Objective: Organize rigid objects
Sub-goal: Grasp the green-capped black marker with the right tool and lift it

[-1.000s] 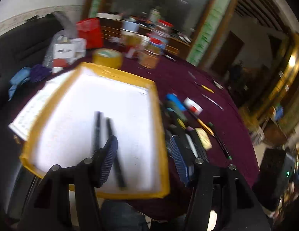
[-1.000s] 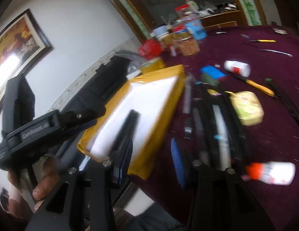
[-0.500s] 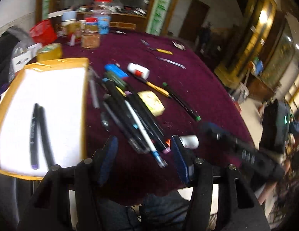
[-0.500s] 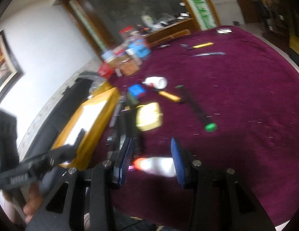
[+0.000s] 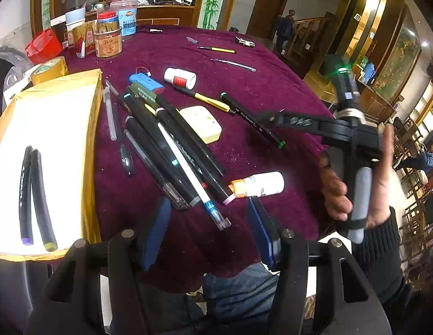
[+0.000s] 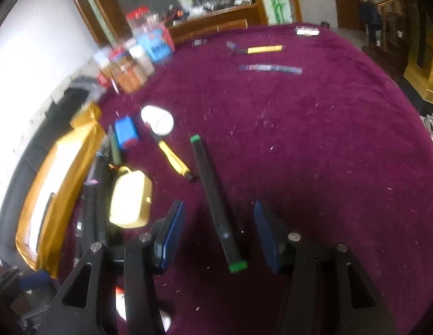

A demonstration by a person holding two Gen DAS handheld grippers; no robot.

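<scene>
Your right gripper, jaws just widening, is straddling untouched the green-capped black marker lying mid-tabletop, while your left gripper is hanging spread, empty, over the near-edge pen pile.

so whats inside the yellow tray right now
Two dark markers lie side by side on the white floor of the yellow tray, one with a purple end, one yellowish. The tray's far left part is cut off by the frame.

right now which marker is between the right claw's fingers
The black marker with green ends, lying alone on the cloth apart from the pile; the open right claw straddles it.
</scene>
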